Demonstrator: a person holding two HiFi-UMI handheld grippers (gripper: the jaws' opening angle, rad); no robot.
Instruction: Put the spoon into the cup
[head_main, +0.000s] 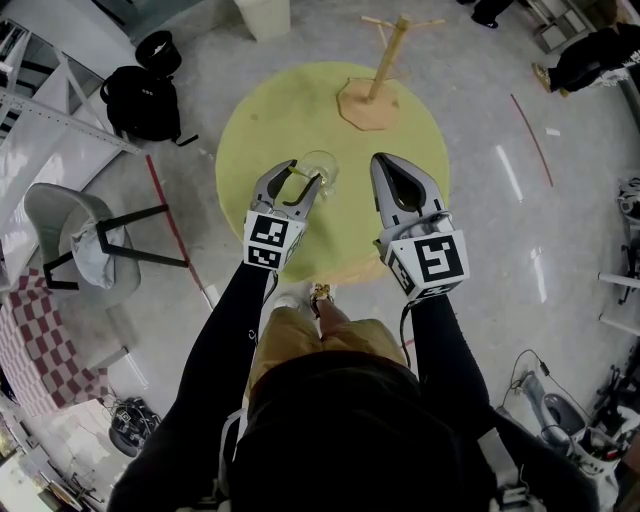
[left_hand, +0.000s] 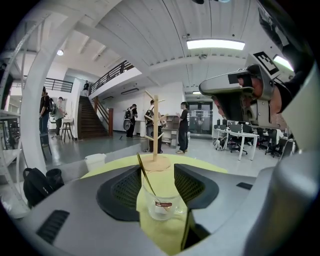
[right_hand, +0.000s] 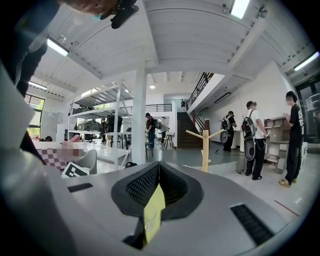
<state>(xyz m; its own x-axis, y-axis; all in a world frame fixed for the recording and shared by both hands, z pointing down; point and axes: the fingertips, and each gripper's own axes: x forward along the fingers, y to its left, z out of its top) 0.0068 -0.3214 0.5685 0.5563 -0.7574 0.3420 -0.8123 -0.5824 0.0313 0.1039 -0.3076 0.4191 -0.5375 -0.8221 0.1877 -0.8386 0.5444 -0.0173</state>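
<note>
A clear glass cup (left_hand: 162, 204) stands on the round yellow-green table (head_main: 260, 120), just beyond my left gripper (left_hand: 156, 175). A thin dark-handled spoon (left_hand: 146, 177) rests inside the cup, its handle leaning up and to the left between the jaws. The left gripper's jaws stand wide apart and neither pad presses on the spoon. From the head view the cup (head_main: 320, 168) sits at the left gripper's (head_main: 303, 178) tips. My right gripper (head_main: 386, 166) hovers beside it over the table, shut and empty, its pads (right_hand: 150, 182) meeting with nothing between them.
A wooden cup tree (head_main: 378, 85) stands on its base at the table's far side. On the floor to the left are a grey chair (head_main: 80, 240) and a black backpack (head_main: 145, 95). A white bin (head_main: 262, 15) stands beyond the table. Several people stand far off.
</note>
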